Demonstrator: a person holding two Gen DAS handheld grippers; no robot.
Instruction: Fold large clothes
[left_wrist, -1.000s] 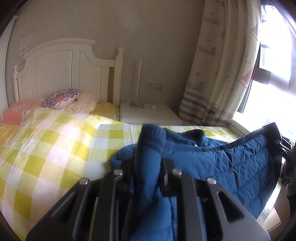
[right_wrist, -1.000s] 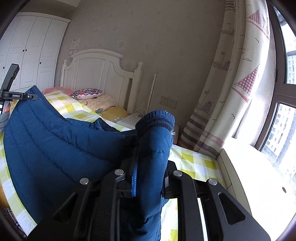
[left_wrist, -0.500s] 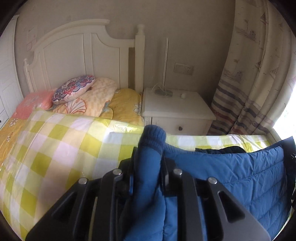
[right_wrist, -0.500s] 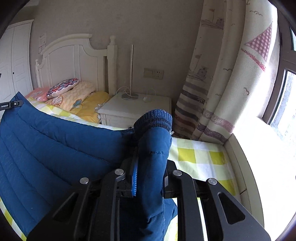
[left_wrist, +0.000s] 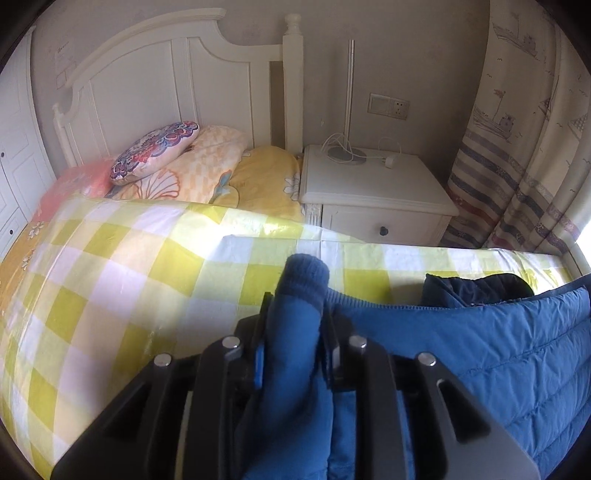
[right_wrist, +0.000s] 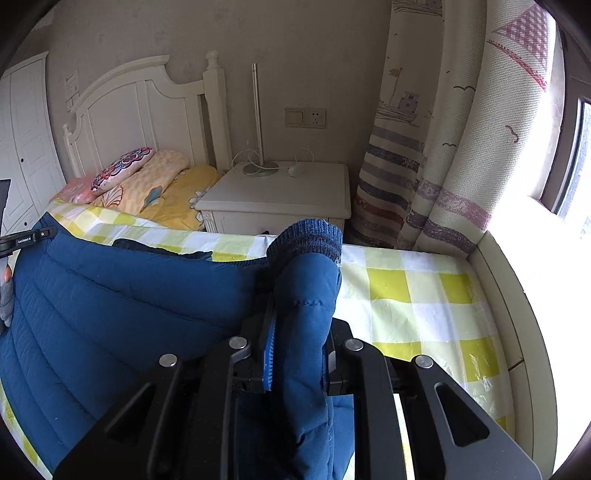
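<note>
A blue quilted jacket (left_wrist: 480, 350) hangs stretched between my two grippers just above the yellow-and-white checked bed cover (left_wrist: 110, 277). My left gripper (left_wrist: 296, 308) has one knitted sleeve cuff (left_wrist: 304, 269) pinched between its fingers, and its jaws are opening. The right gripper (right_wrist: 300, 314) stays shut on the other cuff (right_wrist: 306, 240), which sticks up past its fingertips. In the right wrist view the jacket (right_wrist: 129, 295) spreads left to where a gloved hand (right_wrist: 5, 295) holds the other gripper. The dark lining shows at the collar (left_wrist: 476, 291).
A white nightstand (left_wrist: 373, 184) with a lamp base and cables stands beyond the bed edge. Pillows (left_wrist: 155, 151) lie below the white headboard (left_wrist: 147, 81). A patterned curtain (left_wrist: 517, 166) and a bright window sill (right_wrist: 517, 240) close the right side.
Both grippers have moved toward the nightstand and tipped down, bringing the jacket low over the bed cover. Each still has its cuff between its fingers.
</note>
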